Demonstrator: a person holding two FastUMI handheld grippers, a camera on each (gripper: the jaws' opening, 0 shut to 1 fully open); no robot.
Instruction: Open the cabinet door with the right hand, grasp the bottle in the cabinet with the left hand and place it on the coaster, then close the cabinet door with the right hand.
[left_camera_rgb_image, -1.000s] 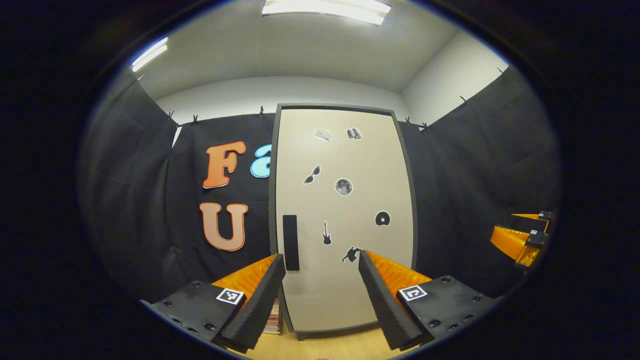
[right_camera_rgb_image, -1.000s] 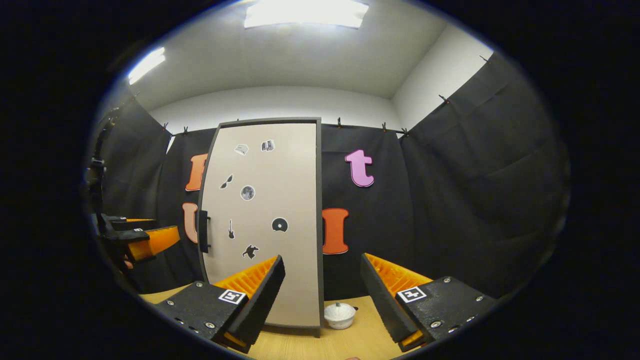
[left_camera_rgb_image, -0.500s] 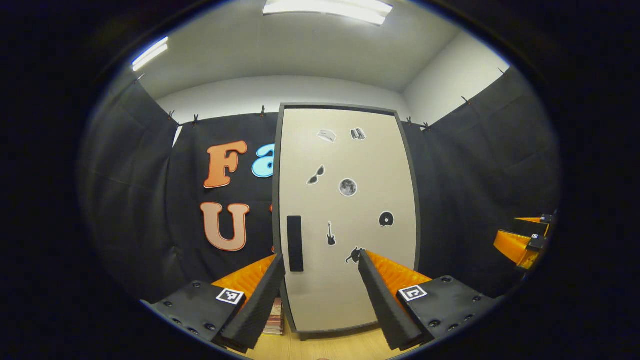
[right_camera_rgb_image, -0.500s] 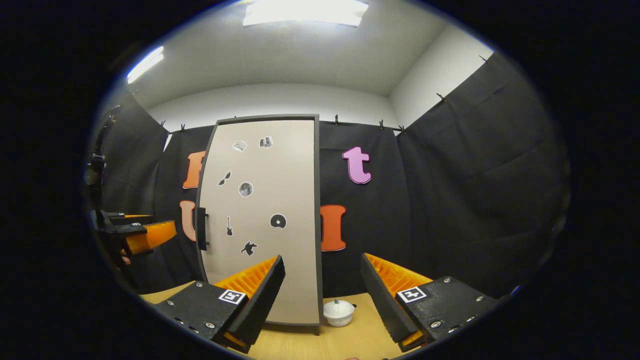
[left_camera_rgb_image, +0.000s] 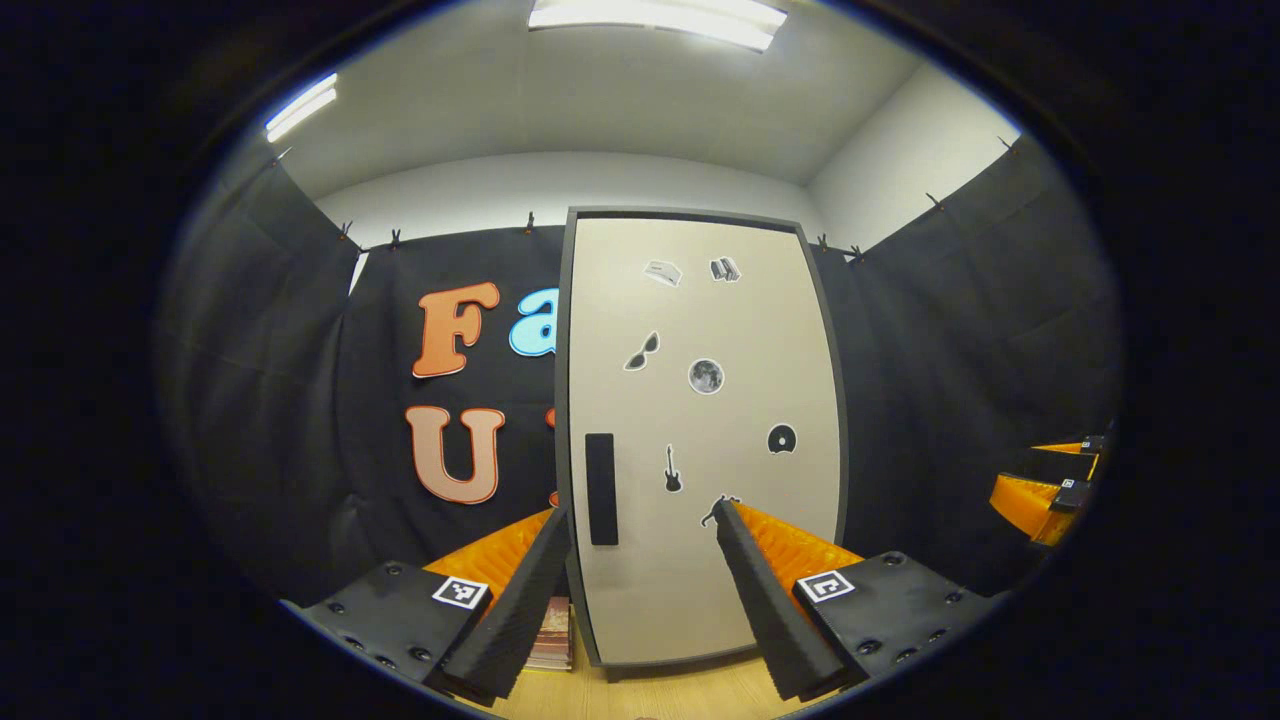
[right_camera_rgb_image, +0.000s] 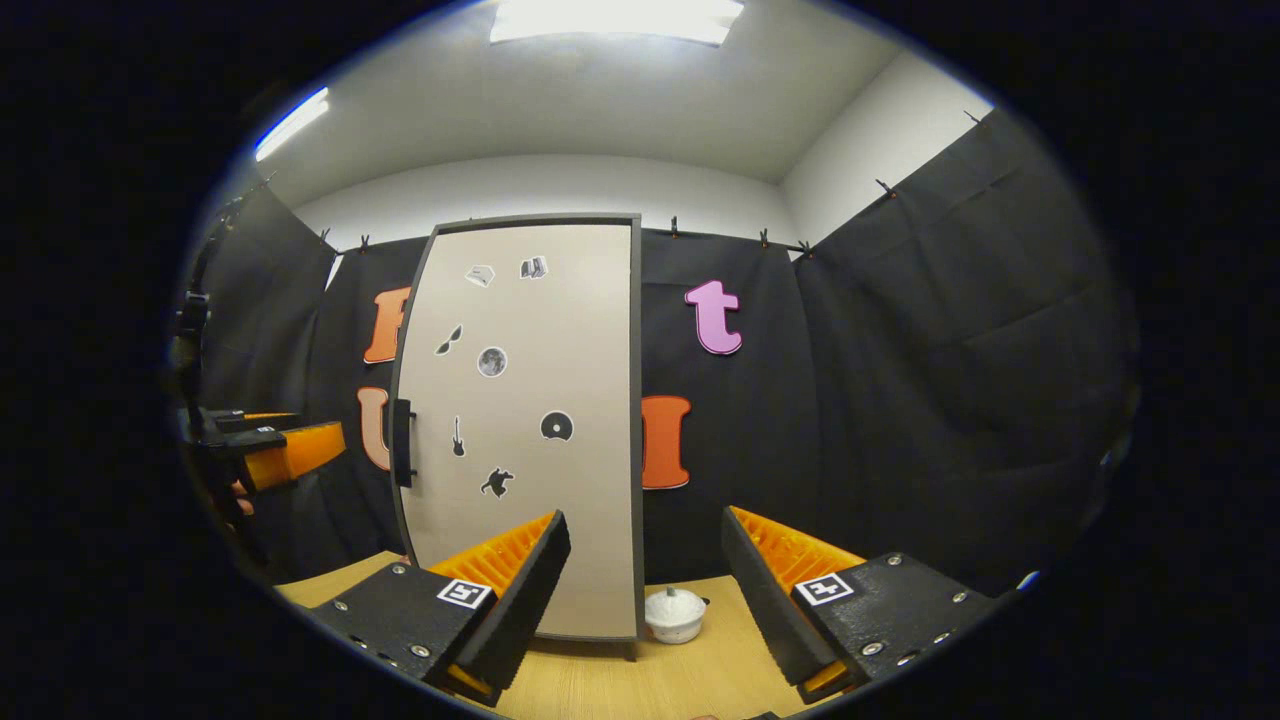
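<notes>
Well short of door handle (right_camera_rgb_image: 403, 442): right gripper (right_camera_rgb_image: 642, 580) fingers wide apart, empty; left gripper (left_camera_rgb_image: 640, 570) likewise. Approach square, close across the bar.

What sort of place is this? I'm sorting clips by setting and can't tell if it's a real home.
Probably a staged recording booth, not a home: black cloth is clipped up as walls, a lone cabinet with stickers on its shut door stands on a wooden table, and office-style ceiling lights hang overhead.
</notes>
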